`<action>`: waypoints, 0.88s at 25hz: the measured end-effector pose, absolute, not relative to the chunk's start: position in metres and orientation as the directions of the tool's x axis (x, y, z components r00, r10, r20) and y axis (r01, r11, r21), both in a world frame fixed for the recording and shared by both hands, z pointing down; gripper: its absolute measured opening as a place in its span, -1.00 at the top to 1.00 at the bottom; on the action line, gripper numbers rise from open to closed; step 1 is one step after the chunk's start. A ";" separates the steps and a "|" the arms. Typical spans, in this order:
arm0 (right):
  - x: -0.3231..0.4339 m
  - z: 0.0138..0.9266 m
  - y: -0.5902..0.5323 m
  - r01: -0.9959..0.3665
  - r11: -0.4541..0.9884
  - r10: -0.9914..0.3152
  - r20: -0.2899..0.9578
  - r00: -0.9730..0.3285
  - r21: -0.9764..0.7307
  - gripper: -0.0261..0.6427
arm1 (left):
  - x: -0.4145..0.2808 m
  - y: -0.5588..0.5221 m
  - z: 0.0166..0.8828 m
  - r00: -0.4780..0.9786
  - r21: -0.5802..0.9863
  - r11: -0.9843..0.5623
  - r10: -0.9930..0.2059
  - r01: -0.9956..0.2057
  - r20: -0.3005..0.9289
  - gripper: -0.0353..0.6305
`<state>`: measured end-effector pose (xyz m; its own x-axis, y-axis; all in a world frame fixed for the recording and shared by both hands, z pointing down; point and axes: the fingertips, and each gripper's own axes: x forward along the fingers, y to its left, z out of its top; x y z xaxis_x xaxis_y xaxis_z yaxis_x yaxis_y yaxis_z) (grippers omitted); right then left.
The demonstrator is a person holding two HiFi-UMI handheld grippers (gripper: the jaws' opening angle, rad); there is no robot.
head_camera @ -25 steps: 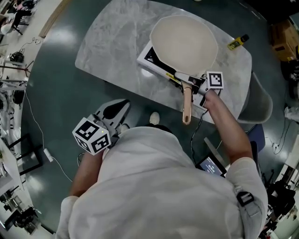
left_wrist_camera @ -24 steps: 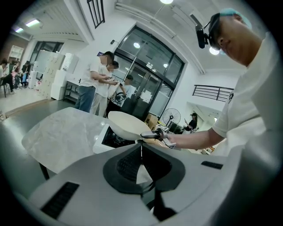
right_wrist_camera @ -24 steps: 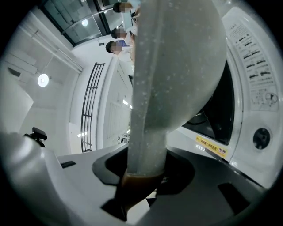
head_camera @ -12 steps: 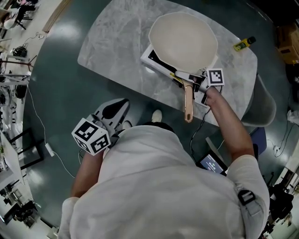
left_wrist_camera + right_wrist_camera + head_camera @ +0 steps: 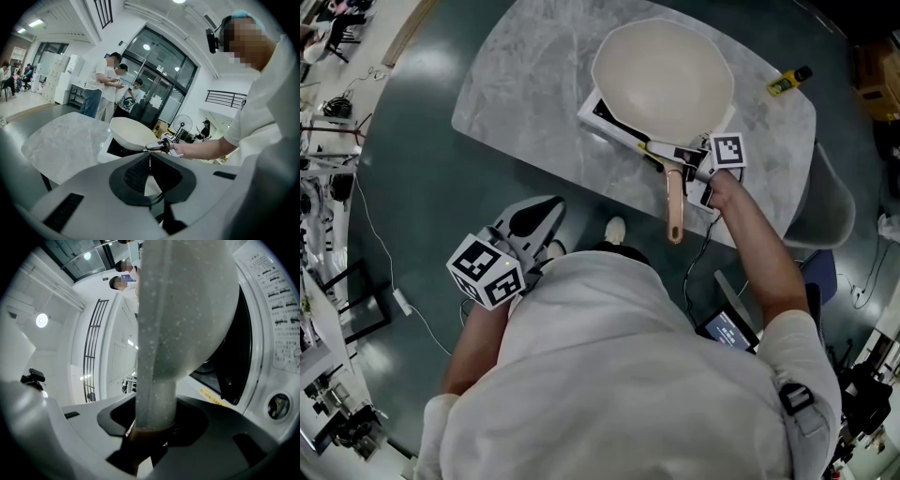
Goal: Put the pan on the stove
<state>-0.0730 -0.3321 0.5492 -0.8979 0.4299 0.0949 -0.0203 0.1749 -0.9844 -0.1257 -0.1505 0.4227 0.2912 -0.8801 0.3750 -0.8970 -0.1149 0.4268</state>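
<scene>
1. Left gripper (image 5: 542,214): held low beside the person's body, well clear of the table; jaws closed tip to tip on nothing.
2. Table (image 5: 516,103): grey marble top.
3. Stove (image 5: 598,114): white casing, black top, standing on the table.
4. Pan (image 5: 664,77): cream, lying over the stove and covering most of it (whether its base rests fully on the black top cannot be told). Its wooden handle (image 5: 675,214) points back toward the person.
5. Right gripper (image 5: 694,169): clamped on the pan where the handle's grey neck meets the wood.
6. Yellow bottle (image 5: 789,82): lying on the table's right edge, well apart from the pan.
</scene>
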 end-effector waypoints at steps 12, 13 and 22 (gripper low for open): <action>-0.058 0.543 -0.355 -0.040 0.184 0.312 0.097 -0.945 -0.982 -0.02 | -0.120 -0.155 0.422 0.354 0.444 -0.175 -0.863 -0.879 0.361 0.83; -0.053 0.541 -0.358 -0.045 0.186 0.293 0.099 -0.951 -0.982 -0.02 | -0.119 -0.155 0.422 0.361 0.444 -0.183 -0.861 -0.877 0.358 0.83; 0.010 0.527 -0.376 -0.123 0.264 0.064 0.144 -0.987 -0.957 0.02 | -0.116 -0.151 0.416 0.446 0.441 -0.286 -0.836 -0.851 0.320 0.83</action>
